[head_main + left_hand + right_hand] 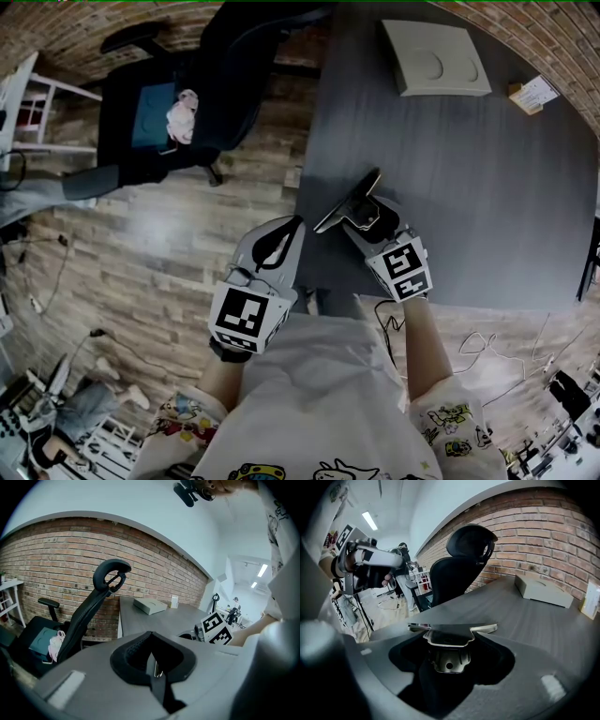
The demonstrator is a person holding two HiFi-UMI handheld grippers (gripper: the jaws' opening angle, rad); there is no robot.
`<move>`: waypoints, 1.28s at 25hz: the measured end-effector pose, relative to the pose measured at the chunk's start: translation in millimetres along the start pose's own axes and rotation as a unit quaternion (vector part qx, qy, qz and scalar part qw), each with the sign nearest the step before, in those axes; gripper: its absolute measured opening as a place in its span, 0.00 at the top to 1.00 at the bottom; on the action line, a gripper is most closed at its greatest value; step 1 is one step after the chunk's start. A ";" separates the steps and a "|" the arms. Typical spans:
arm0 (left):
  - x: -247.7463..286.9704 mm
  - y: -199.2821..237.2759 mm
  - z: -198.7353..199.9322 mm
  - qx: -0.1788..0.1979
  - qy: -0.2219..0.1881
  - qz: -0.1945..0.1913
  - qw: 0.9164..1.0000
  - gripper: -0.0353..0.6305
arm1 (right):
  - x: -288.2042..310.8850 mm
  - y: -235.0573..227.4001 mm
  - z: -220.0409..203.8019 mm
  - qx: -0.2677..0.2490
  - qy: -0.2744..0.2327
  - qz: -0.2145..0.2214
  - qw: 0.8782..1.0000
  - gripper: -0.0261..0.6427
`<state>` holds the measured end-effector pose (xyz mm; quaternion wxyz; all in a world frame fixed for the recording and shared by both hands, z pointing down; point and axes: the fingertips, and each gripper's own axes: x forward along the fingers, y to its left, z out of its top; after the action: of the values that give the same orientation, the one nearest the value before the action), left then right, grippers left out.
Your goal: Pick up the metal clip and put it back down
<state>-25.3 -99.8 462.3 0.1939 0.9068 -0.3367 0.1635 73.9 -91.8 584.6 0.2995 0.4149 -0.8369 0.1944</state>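
Note:
The metal clip (349,199) is a broad bulldog clip, dark in the head view and shiny steel in the right gripper view (449,641). My right gripper (364,214) is shut on it, with the jaws standing wide around its handles (450,654). It hangs a little above the near left corner of the grey table (469,187). My left gripper (284,239) is off the table's left edge, over the wooden floor. Its jaws meet with nothing between them (153,660).
A flat white box (436,58) lies at the table's far side, with a small tan box (532,94) to its right. A black office chair (187,94) stands on the floor left of the table. Cables (487,352) trail on the floor near my right side.

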 end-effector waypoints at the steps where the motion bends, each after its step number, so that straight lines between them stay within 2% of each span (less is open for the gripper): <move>1: -0.5 0.4 -0.6 0.000 0.000 0.001 1.000 0.93 | 0.9 0.3 -0.1 -0.004 0.000 -0.001 1.000 0.53; 9: -4.4 2.2 0.0 -0.002 -0.003 0.002 1.000 0.93 | 5.7 2.0 -1.6 -0.032 0.021 -0.010 0.999 0.53; 25: -8.5 2.6 3.8 0.000 -0.012 0.001 1.000 0.93 | 7.0 0.4 -4.3 -0.021 0.024 -0.013 0.999 0.52; 27: -9.7 3.8 5.4 0.001 -0.014 0.003 1.000 0.93 | 7.2 1.6 -5.1 -0.020 0.027 -0.011 0.999 0.48; 32: -13.9 7.1 11.0 0.003 -0.023 0.008 1.000 0.93 | 3.2 3.4 0.4 -0.021 0.016 -0.015 1.000 0.47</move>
<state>-38.2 -102.2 448.4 0.1822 0.9083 -0.3476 0.1446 69.5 -91.9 586.2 0.3243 0.4177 -0.8296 0.1791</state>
